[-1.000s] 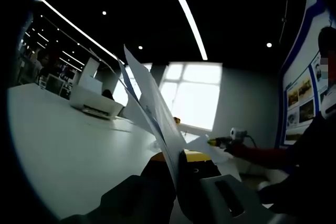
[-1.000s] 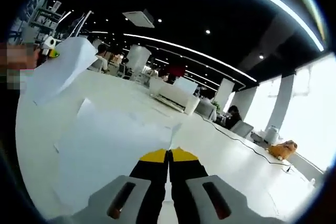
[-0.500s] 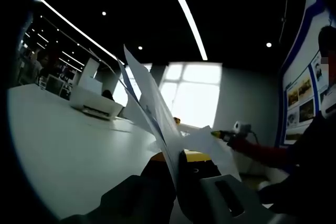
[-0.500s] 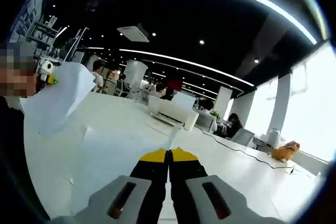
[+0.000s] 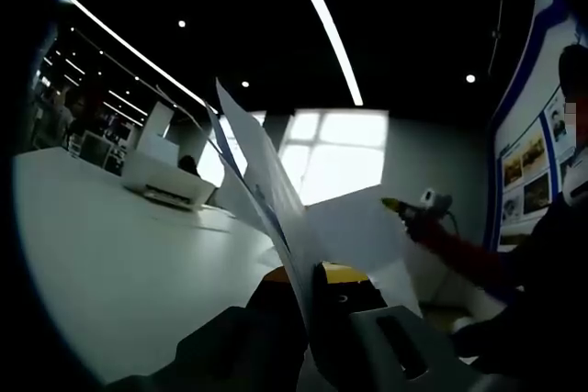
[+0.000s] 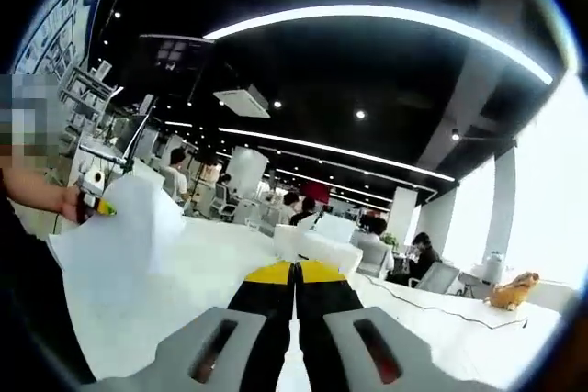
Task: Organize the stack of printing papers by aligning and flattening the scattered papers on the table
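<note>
Left gripper view: the left gripper (image 5: 308, 273), black with yellow tips, clenches thin, stiff white papers (image 5: 266, 181) that rise edge-on toward 12 o'clock above the smooth white table (image 5: 110, 245). At 3 o'clock the right gripper (image 5: 409, 208) meets a curling sheet.

Right gripper view: the right gripper's yellow-tipped jaws stand pressed together (on paper or not, I cannot tell). At 9 o'clock, a hand (image 6: 66, 201) holds the left gripper beside a bowed sheet.
</note>
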